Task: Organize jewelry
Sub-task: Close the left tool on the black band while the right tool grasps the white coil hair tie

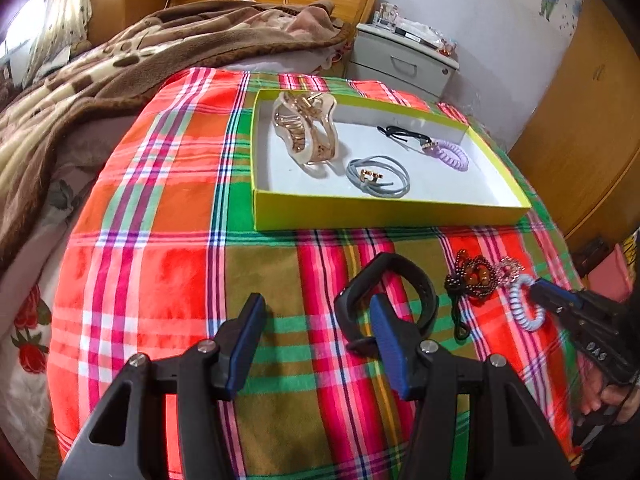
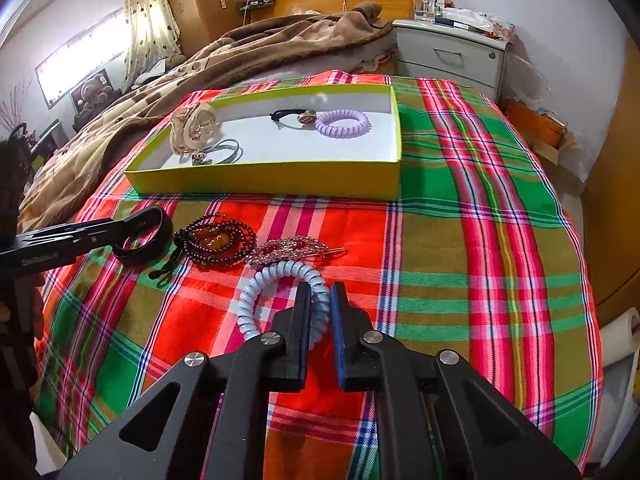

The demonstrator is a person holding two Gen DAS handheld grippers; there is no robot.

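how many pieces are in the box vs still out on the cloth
in the box: 4 (hair claw, grey tie, black tie, purple coil)
on the cloth: 4 (black band, bead bracelet, crystal clip, blue coil)
total: 8

both views are bright, colours very saturated. daylight comes from the window (image 2: 80, 68) at left, which is blown out to white. shadows under the box (image 1: 380, 216) are soft. strong fisheye bending w/ dark vignette at corners; edges slightly blurred, centre sharp.
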